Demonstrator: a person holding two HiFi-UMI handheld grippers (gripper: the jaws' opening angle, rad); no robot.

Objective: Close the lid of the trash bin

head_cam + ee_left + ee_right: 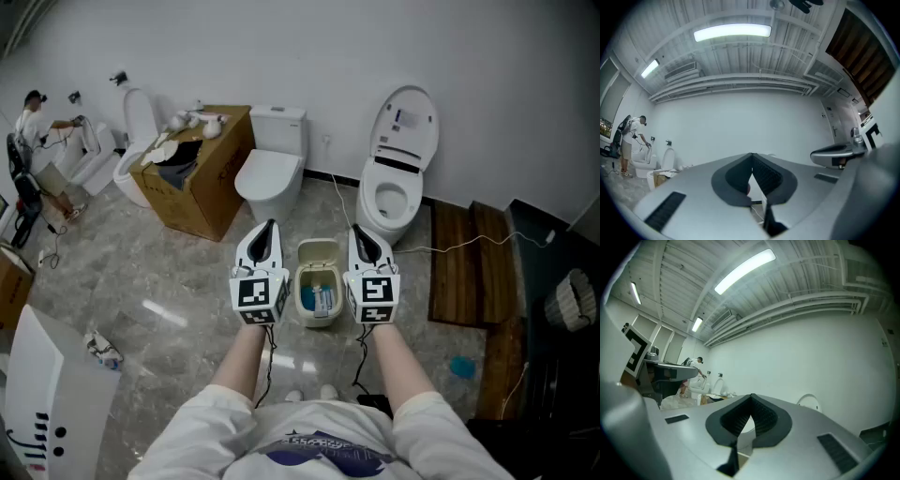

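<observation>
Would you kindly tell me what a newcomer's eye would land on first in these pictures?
The small trash bin stands on the floor with its lid up, dead centre in the head view, flanked by the left gripper and the right gripper, both shut and empty. Behind it stand a closed toilet and an open-lidded toilet.

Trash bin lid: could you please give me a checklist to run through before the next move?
1. The lid stands open at the back of the trash bin: ok, ready to close.
2. The left gripper has its jaws together, nothing between them: ok.
3. The right gripper has its jaws together, nothing between them: ok.
4. The trash bin lies between the two grippers in the head view: ok.
5. The rubbish sits below the rim: cannot tell.
</observation>
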